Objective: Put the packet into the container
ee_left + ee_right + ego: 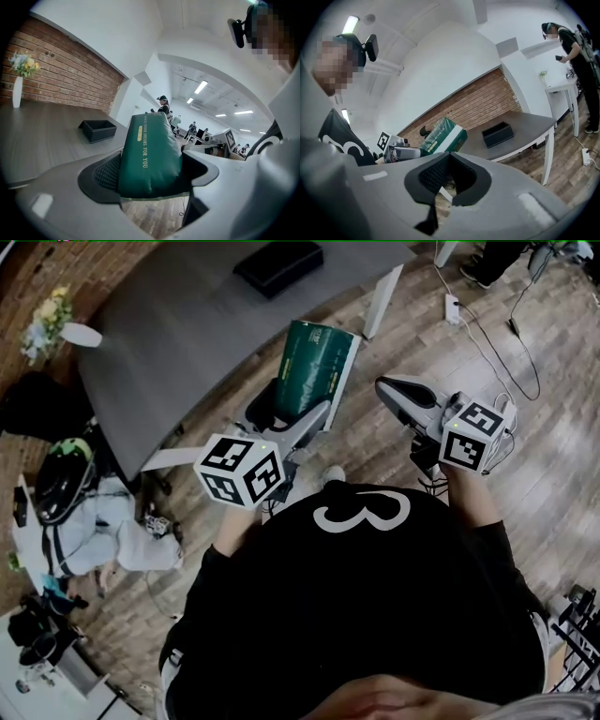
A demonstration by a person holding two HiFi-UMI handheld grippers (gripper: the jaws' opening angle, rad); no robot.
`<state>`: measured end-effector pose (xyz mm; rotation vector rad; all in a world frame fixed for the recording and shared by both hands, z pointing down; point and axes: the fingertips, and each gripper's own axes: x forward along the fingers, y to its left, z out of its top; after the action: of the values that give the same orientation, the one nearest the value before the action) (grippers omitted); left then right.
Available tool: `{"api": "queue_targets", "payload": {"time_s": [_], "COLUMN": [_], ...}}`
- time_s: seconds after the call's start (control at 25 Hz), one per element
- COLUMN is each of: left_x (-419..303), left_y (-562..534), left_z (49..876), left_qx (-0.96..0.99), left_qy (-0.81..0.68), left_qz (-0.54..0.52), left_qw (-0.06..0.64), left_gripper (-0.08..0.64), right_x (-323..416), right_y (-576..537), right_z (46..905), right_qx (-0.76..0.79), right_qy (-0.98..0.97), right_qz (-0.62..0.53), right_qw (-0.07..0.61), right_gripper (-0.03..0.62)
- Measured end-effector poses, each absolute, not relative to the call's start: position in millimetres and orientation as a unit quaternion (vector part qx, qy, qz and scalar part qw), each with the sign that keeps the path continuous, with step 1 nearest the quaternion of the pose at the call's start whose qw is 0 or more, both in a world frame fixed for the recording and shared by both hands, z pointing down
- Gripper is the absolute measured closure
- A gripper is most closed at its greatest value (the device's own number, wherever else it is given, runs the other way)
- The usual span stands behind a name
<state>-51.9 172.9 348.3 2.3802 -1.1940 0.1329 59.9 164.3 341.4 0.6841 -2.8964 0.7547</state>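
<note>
A dark green packet (314, 365) with gold print is clamped between the jaws of my left gripper (292, 411), held over the wooden floor just off the near edge of the grey table (178, 343). In the left gripper view the packet (149, 152) fills the space between the pads and stands on end. The black open container (277, 263) sits on the table's far side, seen beyond the packet as the container (97, 130). My right gripper (405, 395) hangs to the right, shut and empty, and sees the packet (443, 136) and the container (497, 134).
A white vase of flowers (52, 322) stands on the table's left end. Bags and a helmet (64, 474) lie on the floor at left. A power strip and cables (453, 307) trail at upper right. A person (576, 51) stands by a white table.
</note>
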Motion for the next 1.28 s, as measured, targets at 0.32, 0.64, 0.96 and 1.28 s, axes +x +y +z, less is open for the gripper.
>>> {"api": "queue_targets", "payload": {"time_s": [0.32,0.64,0.96,1.28], "left_x": [-78,-76,-70,-76], "left_y": [137,93,20,-48], "left_z": [340,340,326,314], "left_qx": [0.871,0.866,0.858,0.846], "left_qy": [-0.436,-0.444,-0.466,-0.498], "left_qz": [0.058,0.065,0.078,0.103], "left_qw": [0.219,0.222,0.202,0.157], "left_gripper": [0.135,0.135,0.135,0.135], "right_x": [33,34,43,50], "right_y": [130,78,-5,-67], "right_z": [330,331,313,304], "right_qx": [0.226,0.213,0.188,0.170], "right_qy": [-0.945,-0.945,-0.954,-0.960], "right_qz": [0.236,0.245,0.232,0.220], "right_qw": [0.031,0.021,0.008,0.014], "right_gripper": [0.591,0.591,0.591,0.591]}}
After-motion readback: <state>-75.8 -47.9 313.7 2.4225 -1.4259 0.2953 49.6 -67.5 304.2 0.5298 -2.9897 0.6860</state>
